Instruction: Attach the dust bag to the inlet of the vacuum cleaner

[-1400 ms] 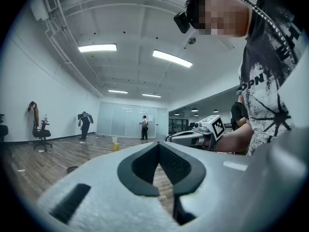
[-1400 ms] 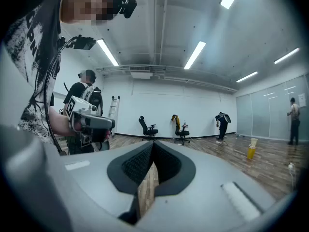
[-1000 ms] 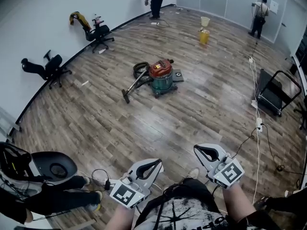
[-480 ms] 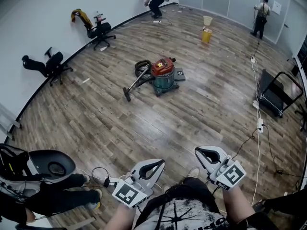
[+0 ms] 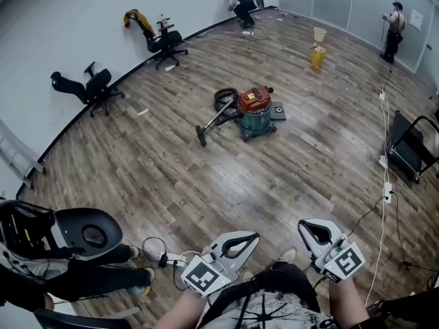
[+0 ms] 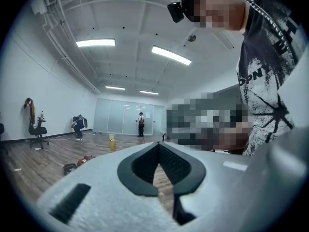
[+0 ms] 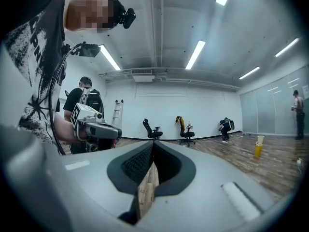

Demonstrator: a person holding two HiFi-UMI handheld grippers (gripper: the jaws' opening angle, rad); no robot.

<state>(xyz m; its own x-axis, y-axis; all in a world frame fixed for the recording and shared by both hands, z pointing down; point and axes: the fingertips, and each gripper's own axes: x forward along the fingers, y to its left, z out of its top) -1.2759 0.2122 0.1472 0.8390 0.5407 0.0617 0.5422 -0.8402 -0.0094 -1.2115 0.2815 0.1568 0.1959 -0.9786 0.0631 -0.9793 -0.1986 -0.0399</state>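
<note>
both tongs are pressed shut and empty. the left tongs (image 5: 251, 239) and right tongs (image 5: 306, 226) are held low in front of the person's chest, pointing out level over the floor (image 5: 171, 177). each gripper view shows its pads meeting at the tips, with only floorboards in the gap behind them.

the vacuum (image 5: 254, 111) stands well apart from the person, out in the middle of the room. its hose (image 5: 221, 100) is coiled on its far left side and a wand runs out toward the near left. a dark flat thing (image 5: 278, 111) lies just beside it on the right, too small to tell what it is. i cannot pick out the bag anywhere, and the inlet cannot be made out from here.

over the last second the head view has swung. the vacuum has slid to the right in it and the tongs now sit lower in the picture. the left tongs have edged a little toward the centre. the vacuum looks no bigger, and the jaws have not opened.

so the task itself looks not yet begun. the person is most likely turning to face the vacuum. walking over to it and finding the bag still lie ahead, and the tongs must open before anything can be picked up.
</note>
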